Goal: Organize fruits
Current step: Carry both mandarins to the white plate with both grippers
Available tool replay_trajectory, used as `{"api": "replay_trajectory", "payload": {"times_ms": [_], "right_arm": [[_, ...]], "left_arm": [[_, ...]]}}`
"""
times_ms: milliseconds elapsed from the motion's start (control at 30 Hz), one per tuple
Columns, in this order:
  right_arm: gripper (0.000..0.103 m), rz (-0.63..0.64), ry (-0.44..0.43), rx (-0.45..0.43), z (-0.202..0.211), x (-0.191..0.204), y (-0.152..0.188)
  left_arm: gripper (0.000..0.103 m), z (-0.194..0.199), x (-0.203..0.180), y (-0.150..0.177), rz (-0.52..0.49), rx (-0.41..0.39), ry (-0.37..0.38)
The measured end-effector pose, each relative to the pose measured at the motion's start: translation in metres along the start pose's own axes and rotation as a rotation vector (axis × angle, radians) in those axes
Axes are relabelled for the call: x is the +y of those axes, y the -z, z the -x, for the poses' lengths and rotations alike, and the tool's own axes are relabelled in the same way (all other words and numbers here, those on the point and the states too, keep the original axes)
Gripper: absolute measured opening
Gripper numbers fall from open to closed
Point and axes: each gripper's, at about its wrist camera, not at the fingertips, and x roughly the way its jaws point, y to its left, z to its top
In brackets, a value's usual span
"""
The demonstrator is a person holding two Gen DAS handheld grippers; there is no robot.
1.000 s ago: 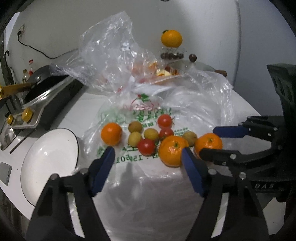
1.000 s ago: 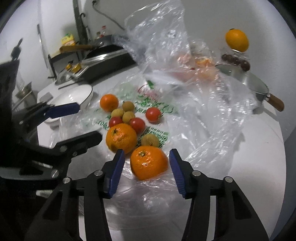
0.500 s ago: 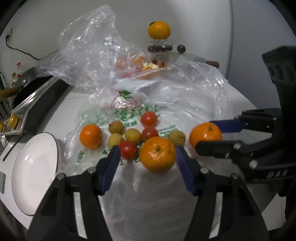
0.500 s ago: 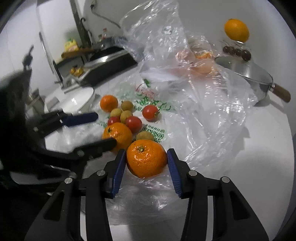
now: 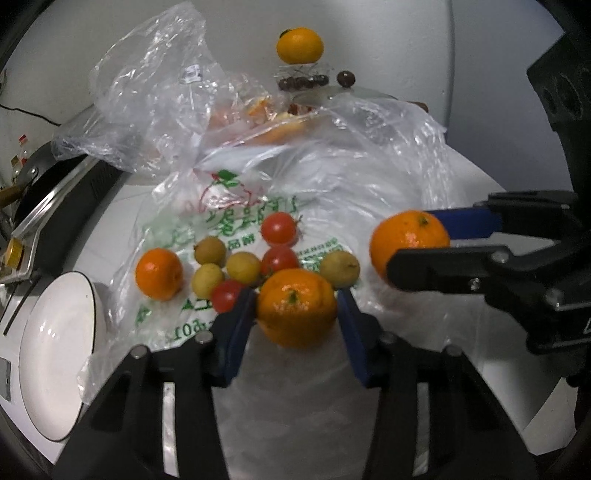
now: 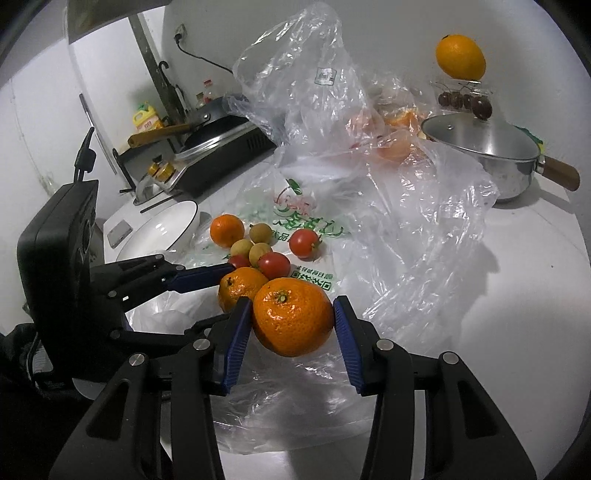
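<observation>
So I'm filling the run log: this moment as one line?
left gripper: shut on orange | right gripper: shut on second orange | both over bag | plate: nothing on it

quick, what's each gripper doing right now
Left gripper: shut on an orange.
Right gripper: shut on another orange.

A white kitchen counter against pale walls

A portable stove (image 6: pixel 221 155) carrying a dark pan (image 6: pixel 207 112) stands at the counter's (image 6: pixel 517 295) far left edge; a steel pot (image 6: pixel 484 155) sits at its far right, a power cord (image 6: pixel 199 59) crossing the wall (image 6: pixel 388 33) behind.
</observation>
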Motion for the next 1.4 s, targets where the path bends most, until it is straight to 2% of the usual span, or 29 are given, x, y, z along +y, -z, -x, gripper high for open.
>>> {"api": "replay_trajectory", "payload": {"times_ms": [667,1400], "right_arm": [[0.048,0.078,0.025,-0.02,0.002,0.055,-0.015],[0.048,0.195,0.053,0.012,-0.049,0.146,-0.049]], "left_arm": [[0.047,0.054,0.037,0.011,0.064,-0.105,0.003],[0.047,0.098,0.148,0.052,0.197,-0.198,-0.042]]}}
